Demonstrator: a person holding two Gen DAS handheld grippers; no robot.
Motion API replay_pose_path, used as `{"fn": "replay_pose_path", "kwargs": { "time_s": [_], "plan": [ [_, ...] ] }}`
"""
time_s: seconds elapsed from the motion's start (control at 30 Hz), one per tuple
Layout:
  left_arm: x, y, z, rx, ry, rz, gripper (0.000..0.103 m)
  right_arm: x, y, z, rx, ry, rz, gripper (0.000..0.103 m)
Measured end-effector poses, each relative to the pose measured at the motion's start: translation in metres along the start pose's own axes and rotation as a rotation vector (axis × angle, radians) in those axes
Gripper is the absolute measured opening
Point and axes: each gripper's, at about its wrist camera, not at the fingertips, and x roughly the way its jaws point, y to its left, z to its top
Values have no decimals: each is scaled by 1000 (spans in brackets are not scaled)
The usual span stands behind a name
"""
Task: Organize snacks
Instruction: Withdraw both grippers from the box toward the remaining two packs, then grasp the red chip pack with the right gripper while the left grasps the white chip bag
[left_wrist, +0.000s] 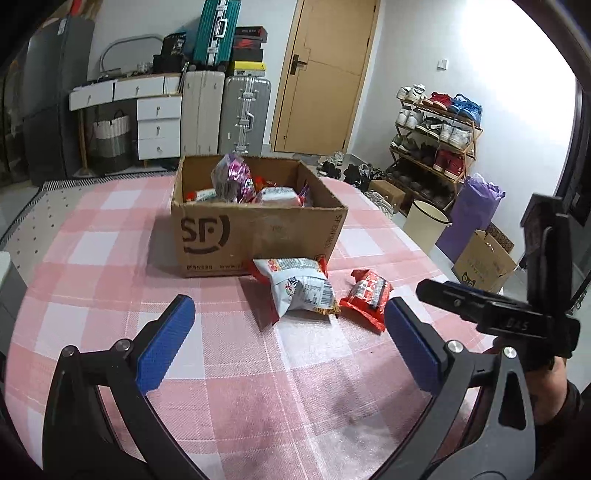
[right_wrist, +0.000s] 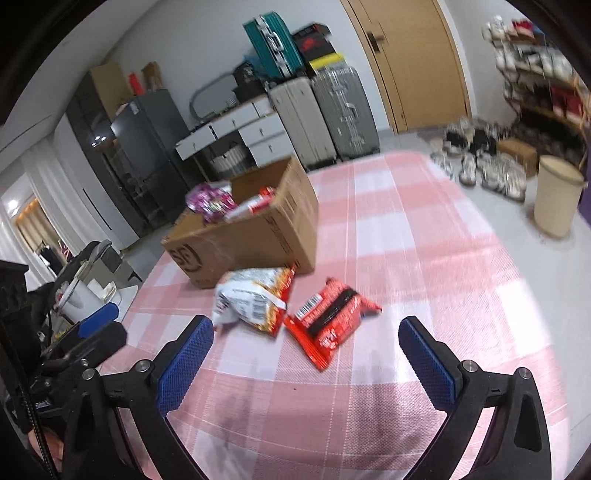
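A cardboard box (left_wrist: 255, 232) (right_wrist: 255, 236) with several snack packs inside stands on the pink checked tablecloth (left_wrist: 110, 266) (right_wrist: 424, 258). In front of it lie a white and orange snack bag (left_wrist: 299, 288) (right_wrist: 251, 299) and, to its right, a flat red packet (left_wrist: 367, 295) (right_wrist: 328, 317). My left gripper (left_wrist: 288, 325) is open, hovering a little short of the white bag with nothing between its blue pads. My right gripper (right_wrist: 306, 350) is open too, just short of the red packet. In the left wrist view the right gripper's body (left_wrist: 498, 310) shows at the right edge.
Beyond the table stand suitcases (left_wrist: 225, 110), a white drawer unit (left_wrist: 159, 125), a wooden door (left_wrist: 325, 74), a shoe rack (left_wrist: 436, 144), a cream bin (left_wrist: 424, 221) (right_wrist: 554, 195) and a cardboard box on the floor (left_wrist: 484, 262). A small side table with a white cup (right_wrist: 77, 295) sits left.
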Motion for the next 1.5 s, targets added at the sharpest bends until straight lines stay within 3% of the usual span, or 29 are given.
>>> {"fn": "replay_pose_path", "kwargs": {
  "time_s": [0.6, 0.87, 1.03, 1.5],
  "plan": [
    [51, 37, -18, -89, 50, -3, 102, 80, -14, 6, 21, 116, -12, 101],
    [65, 46, -23, -118, 55, -16, 102, 103, -11, 11, -22, 147, -105, 73],
    [69, 49, -26, -129, 59, -20, 102, 109, -9, 10, -96, 141, -168, 45],
    [69, 43, -25, -112, 67, 12, 102, 84, -14, 7, -74, 82, -71, 44]
  ]
}}
